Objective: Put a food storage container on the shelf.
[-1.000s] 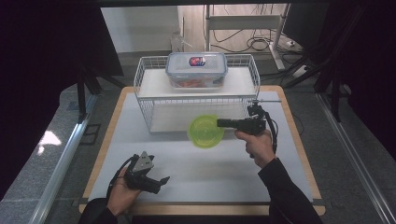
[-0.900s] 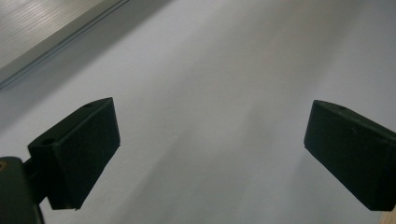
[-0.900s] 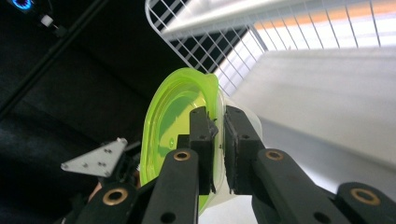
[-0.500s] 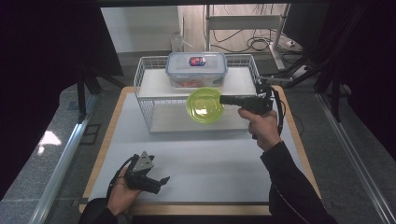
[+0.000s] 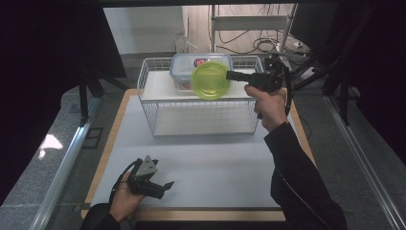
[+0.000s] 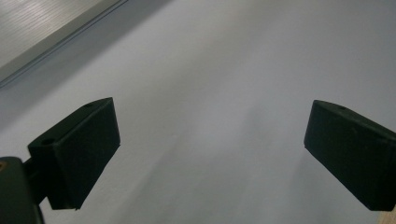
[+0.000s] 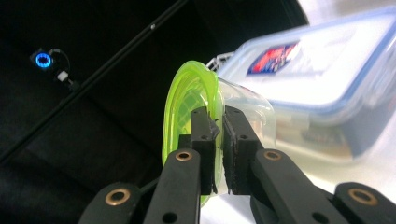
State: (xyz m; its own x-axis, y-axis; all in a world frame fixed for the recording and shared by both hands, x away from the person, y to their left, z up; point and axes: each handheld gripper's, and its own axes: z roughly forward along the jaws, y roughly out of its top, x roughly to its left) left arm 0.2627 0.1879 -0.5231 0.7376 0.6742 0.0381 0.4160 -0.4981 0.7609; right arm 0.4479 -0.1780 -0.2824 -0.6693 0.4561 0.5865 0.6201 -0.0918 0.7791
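Right gripper [image 5: 229, 74] raised since earlier, arm outstretched, green-lidded container [image 5: 209, 80] clamped

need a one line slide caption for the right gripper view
Right gripper clamps the rim of a green-lidded clear tub, held on edge before a blue-rimmed lidded box.

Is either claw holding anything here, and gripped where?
Right claw pinches the green-lidded round container by its rim; left claw is open and holds nothing.
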